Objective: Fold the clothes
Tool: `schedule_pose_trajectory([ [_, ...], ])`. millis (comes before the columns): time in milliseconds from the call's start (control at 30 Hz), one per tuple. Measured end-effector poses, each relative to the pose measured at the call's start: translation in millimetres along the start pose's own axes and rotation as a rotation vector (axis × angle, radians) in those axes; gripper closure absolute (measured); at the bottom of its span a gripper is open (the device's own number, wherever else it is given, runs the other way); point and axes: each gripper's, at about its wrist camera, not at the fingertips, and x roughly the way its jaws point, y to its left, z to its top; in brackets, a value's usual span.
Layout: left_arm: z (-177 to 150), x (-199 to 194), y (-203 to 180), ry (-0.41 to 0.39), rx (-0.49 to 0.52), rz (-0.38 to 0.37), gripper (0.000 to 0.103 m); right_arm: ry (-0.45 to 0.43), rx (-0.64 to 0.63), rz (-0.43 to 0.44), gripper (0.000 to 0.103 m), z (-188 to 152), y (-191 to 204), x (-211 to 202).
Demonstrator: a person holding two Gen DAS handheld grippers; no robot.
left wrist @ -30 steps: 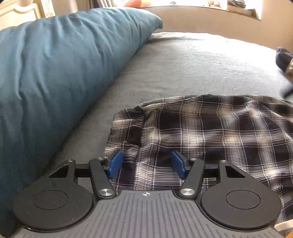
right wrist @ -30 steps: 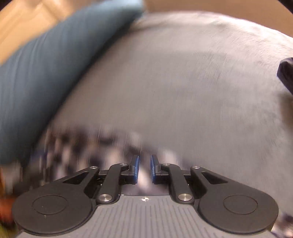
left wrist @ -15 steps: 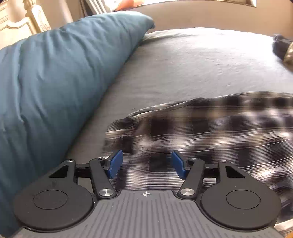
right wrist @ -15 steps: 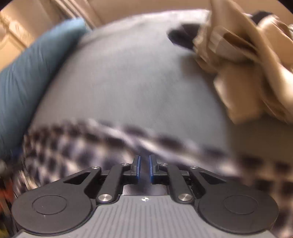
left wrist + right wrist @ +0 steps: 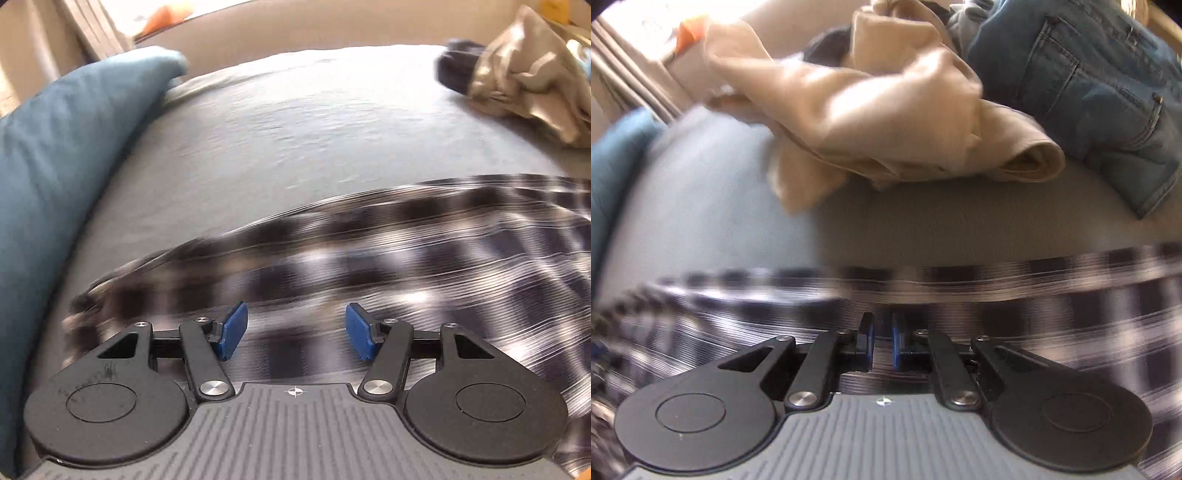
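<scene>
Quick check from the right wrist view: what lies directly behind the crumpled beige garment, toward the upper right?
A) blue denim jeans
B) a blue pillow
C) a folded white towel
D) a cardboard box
A: blue denim jeans, with stitched seams and rivets, lie behind the beige garment on the grey bed cover.

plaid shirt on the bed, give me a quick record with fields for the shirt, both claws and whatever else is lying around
surface: grey bed sheet
plaid shirt: black and white, spread on the sheet, blurred in both views
left claw: jaws wide apart above the shirt, pads clear of the cloth
right claw: jaws nearly together over the shirt; whether cloth is pinched is unclear
pillow: teal, along the left edge of the bed
other clothes: tan garment crumpled beyond the shirt, jeans to its right
</scene>
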Motion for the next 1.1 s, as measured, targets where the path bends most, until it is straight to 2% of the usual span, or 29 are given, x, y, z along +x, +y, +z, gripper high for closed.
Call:
schedule_pose_trajectory([
  [33,3,5,-8,0.011,0.010,-0.019,0.044,-0.019,0.009,-0.032,0.095,5,-6,9],
  [133,9,24,-28,0.059,-0.004,-0.002,0.044,-0.163,0.050,-0.119,0.094,21,-17,12],
  [200,14,25,-34,0.067,-0.009,0.016,0.044,-0.197,0.111,-0.106,0.094,17,-26,-7],
  [233,16,25,-37,0.071,-0.011,0.022,0.044,-0.208,0.123,-0.081,0.094,11,-32,-19],
  [300,19,28,-41,0.081,-0.012,0.032,0.044,-0.205,0.108,-0.105,0.094,-6,-50,-43],
  [467,18,26,-45,0.103,-0.033,0.065,0.043,-0.137,0.211,-0.317,0.094,-21,-142,-19],
  [533,17,23,-42,0.116,-0.072,0.082,0.038,-0.175,0.275,-0.361,0.094,-10,-183,-9],
  [633,20,14,-35,0.147,-0.106,0.115,0.037,-0.235,0.317,-0.367,0.094,16,-217,-15],
  [800,35,-33,-3,0.176,-0.089,0.242,0.037,-0.161,0.308,-0.239,0.093,9,-243,-49],
  [900,49,-84,33,0.157,-0.117,0.334,0.037,-0.046,0.269,-0.205,0.093,-20,-242,-67],
  [1000,63,-138,76,0.104,-0.161,0.414,0.037,0.044,0.228,-0.298,0.093,-42,-254,-80],
  [1100,70,-186,117,0.016,-0.217,0.488,0.036,0.081,0.251,-0.355,0.093,-57,-251,-112],
])
